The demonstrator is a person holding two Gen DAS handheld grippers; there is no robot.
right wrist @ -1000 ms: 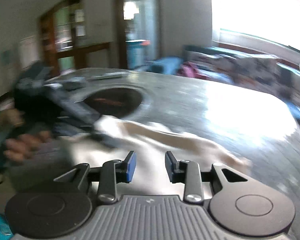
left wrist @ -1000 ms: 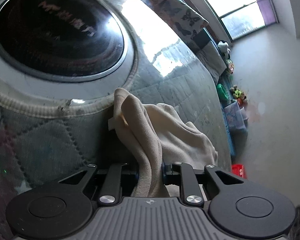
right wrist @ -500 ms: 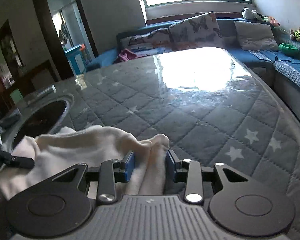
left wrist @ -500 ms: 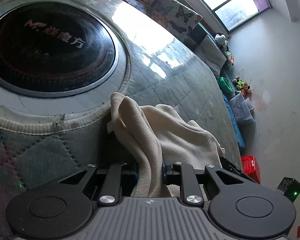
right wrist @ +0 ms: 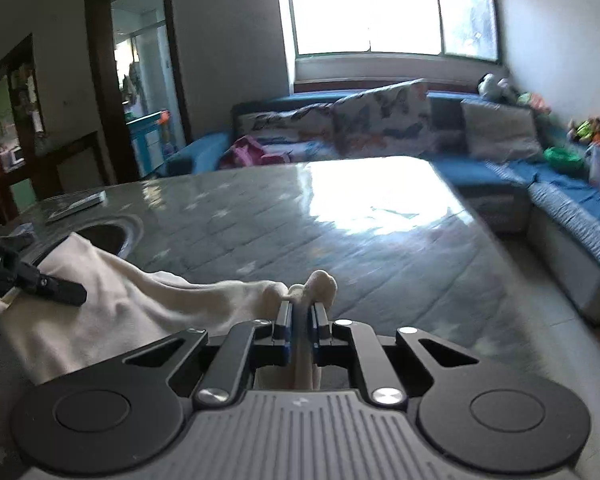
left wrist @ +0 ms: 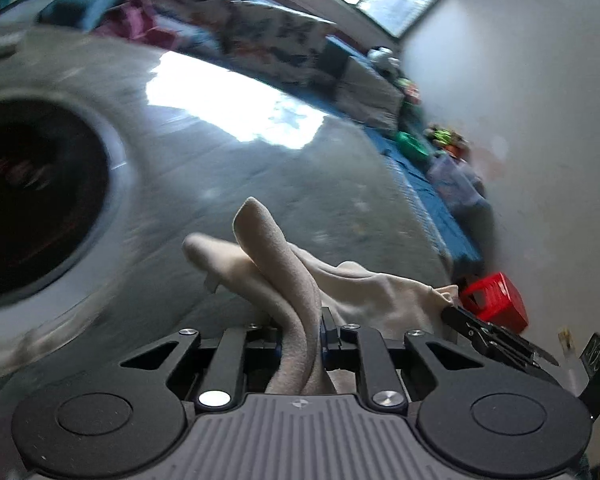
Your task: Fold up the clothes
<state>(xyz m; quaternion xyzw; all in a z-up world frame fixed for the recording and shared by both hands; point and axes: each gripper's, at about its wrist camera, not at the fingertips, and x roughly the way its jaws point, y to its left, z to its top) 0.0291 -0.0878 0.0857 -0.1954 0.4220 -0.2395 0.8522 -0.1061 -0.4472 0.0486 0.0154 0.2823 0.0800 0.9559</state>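
Note:
A cream garment (left wrist: 268, 248) hangs bunched over the quilted grey table (left wrist: 228, 168). My left gripper (left wrist: 300, 320) has a thick fold of it between its pads, and the jaws are closing tighter on it. In the right wrist view the garment (right wrist: 120, 296) stretches from my right gripper (right wrist: 300, 312), shut on a thin edge of it, leftward to the left gripper (right wrist: 52, 288). The right gripper's fingers (left wrist: 484, 328) show at the cloth's far end in the left wrist view. The garment sags between the two grips.
A round black hob (left wrist: 28, 200) is set into the table at the left. A flat grey item (right wrist: 76, 202) lies at the table's far left. A blue sofa (right wrist: 560, 184) with cushions wraps the far side and right. A red box (left wrist: 496, 296) sits on the floor.
The right gripper's jaws, apart around the cloth's edge half a second ago, have shut on it. The left gripper has risen and rolled with its fold, so the table looks lower and blurred.

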